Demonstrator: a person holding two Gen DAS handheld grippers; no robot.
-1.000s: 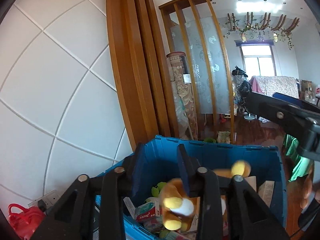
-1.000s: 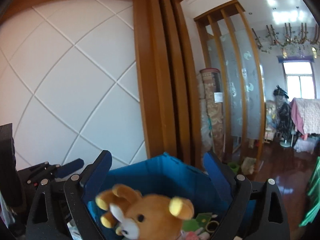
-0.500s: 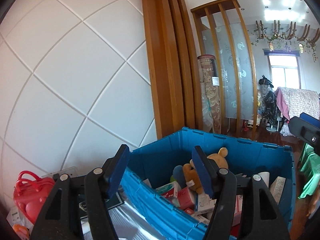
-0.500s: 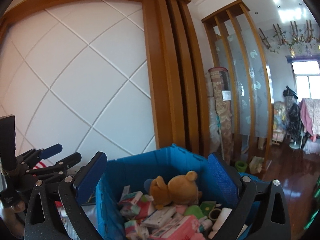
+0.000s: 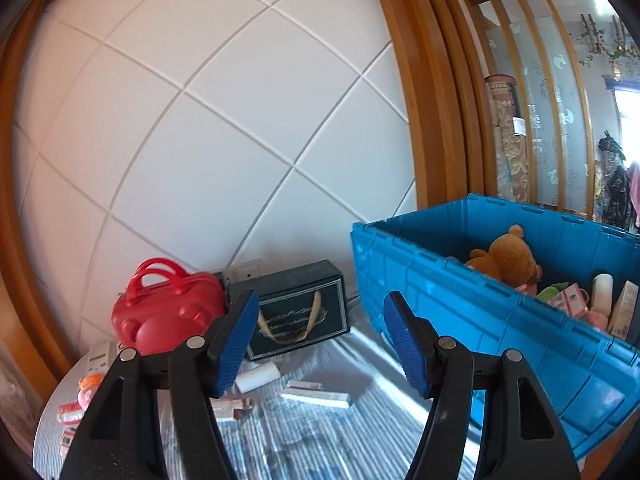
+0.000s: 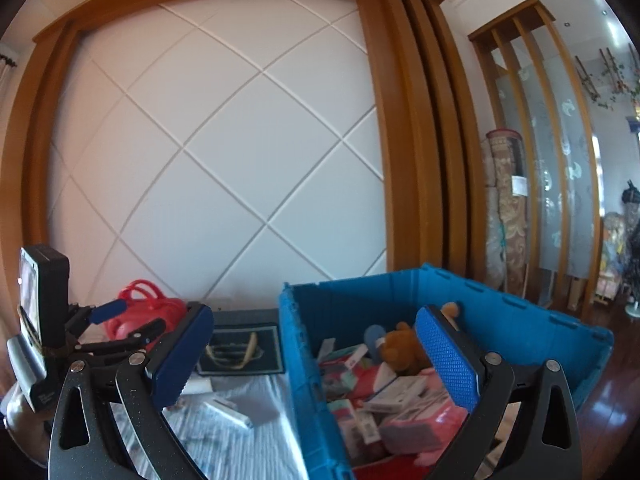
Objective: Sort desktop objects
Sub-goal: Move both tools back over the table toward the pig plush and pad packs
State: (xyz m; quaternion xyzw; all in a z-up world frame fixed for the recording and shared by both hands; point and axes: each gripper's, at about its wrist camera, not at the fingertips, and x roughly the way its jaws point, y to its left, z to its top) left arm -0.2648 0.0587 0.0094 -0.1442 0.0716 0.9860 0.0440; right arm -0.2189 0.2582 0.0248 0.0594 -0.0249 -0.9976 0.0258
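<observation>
My left gripper (image 5: 322,338) stands open over the striped tablecloth (image 5: 304,444) with nothing between its blue pads. Below it lie a white roll (image 5: 257,374) and a flat white box (image 5: 316,394). To its right stands the blue crate (image 5: 460,320), with a brown teddy bear (image 5: 510,258) lying on the packets inside. My right gripper (image 6: 316,356) is open wide, and the blue crate's near wall (image 6: 298,364) runs up between its jaws without touching them. The teddy bear (image 6: 400,350) lies just left of the right pad. The left gripper (image 6: 130,320) shows at far left.
A red handbag (image 5: 168,314) and a dark box with a gold handle (image 5: 300,312) stand against the white panelled wall. Small packets (image 5: 70,412) lie at the table's left edge. The crate holds several boxes (image 6: 396,396). A wooden frame and a screen rise behind it.
The teddy bear dropped from between the jaws into the crate. Both grippers swung left and down, so the tabletop has come into view. The left jaws widened.
</observation>
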